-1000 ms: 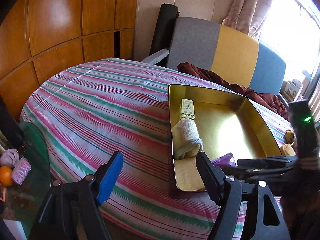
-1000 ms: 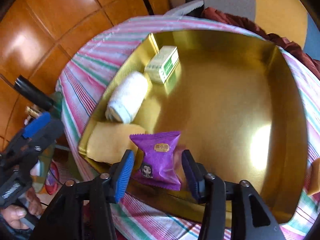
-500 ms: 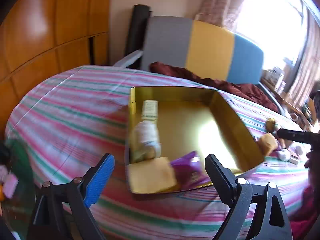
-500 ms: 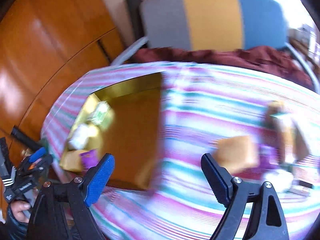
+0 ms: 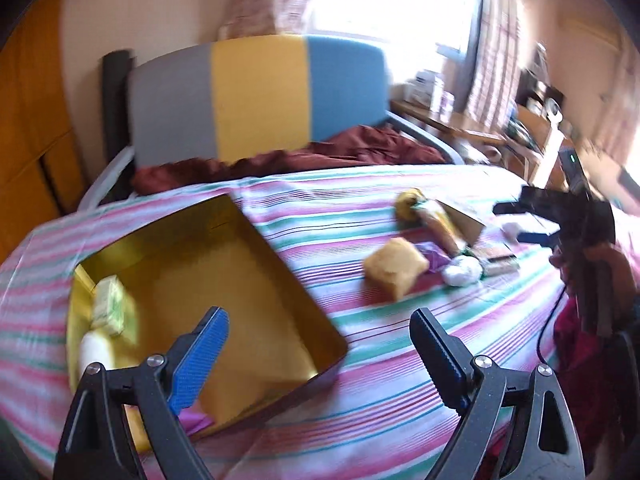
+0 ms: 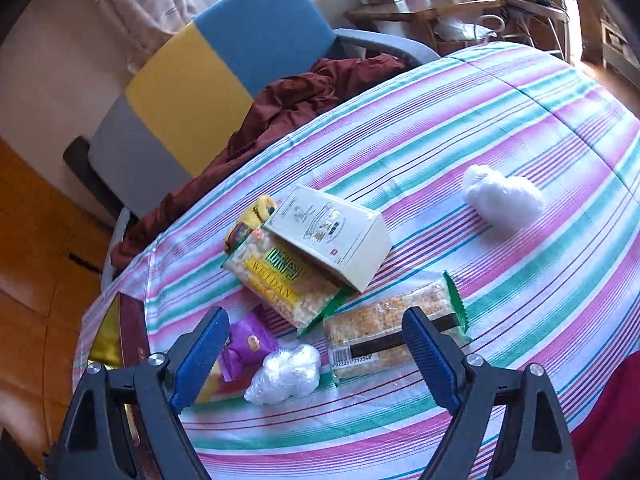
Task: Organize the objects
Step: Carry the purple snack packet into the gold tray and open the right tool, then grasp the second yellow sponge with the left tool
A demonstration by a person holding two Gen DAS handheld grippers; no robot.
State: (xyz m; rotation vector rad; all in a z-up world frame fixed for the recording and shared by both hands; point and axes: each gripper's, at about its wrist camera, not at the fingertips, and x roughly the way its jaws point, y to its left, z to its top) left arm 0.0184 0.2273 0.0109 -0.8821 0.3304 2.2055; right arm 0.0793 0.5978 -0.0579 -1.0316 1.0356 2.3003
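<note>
While both grippers hang spread and empty above the striped tablecloth point(image 6: 460, 128), stock lies thus. Left gripper point(image 5: 320, 344): jaws wide, over the gold tray's point(image 5: 240, 248) near corner; tray holds a pale green box point(image 5: 109, 304) and a white roll point(image 5: 94, 350). Right gripper point(image 6: 316, 344): jaws wide, over loose goods: purple sachet point(image 6: 250, 342), crumpled clear wrap point(image 6: 286, 372), grain bar point(image 6: 384, 330), WEIDAN packet point(image 6: 280, 280) partly under a cream carton point(image 6: 332, 236), white wad point(image 6: 502, 196) well apart.
</note>
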